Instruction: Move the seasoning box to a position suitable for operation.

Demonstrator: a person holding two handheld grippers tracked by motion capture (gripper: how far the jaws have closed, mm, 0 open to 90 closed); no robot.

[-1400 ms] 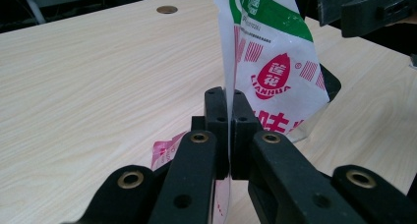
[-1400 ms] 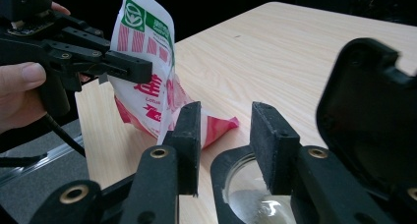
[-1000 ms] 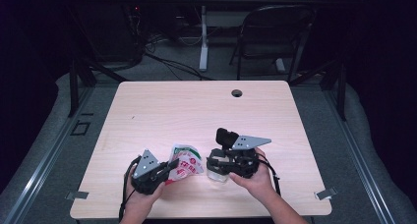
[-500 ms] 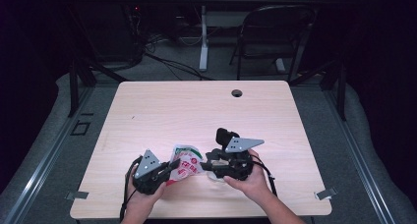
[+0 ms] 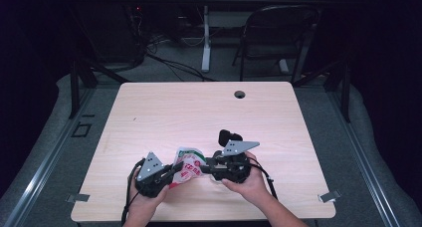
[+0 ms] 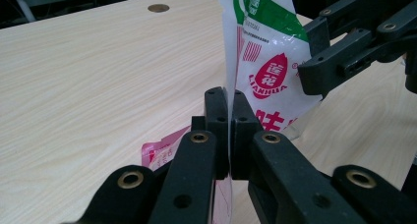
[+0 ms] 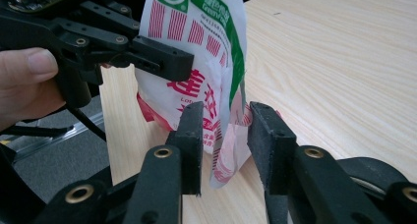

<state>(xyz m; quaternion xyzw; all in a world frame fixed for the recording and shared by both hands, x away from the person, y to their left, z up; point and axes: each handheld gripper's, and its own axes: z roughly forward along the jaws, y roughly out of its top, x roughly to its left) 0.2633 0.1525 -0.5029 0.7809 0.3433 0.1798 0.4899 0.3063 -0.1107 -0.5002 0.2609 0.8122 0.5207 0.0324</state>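
Snack bag (image 5: 188, 163), held upright over the table's (image 5: 199, 112) near edge, was clamped in the left gripper (image 6: 227, 121) while the right gripper's (image 7: 225, 135) just-closing jaws stood apart around its edge, so closing on crumpled film might tear it.

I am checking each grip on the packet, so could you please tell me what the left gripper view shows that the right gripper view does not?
The left gripper view alone shows the left gripper with its jaws shut flat on the packet's edge, and the round hole at the table's far side.

The right gripper view alone shows the right gripper, its jaws just closing around the packet's lower fold with gaps on both sides, plus a thumb on the other gripper.

Both show the white, green and red packet upright over the pale wooden table.
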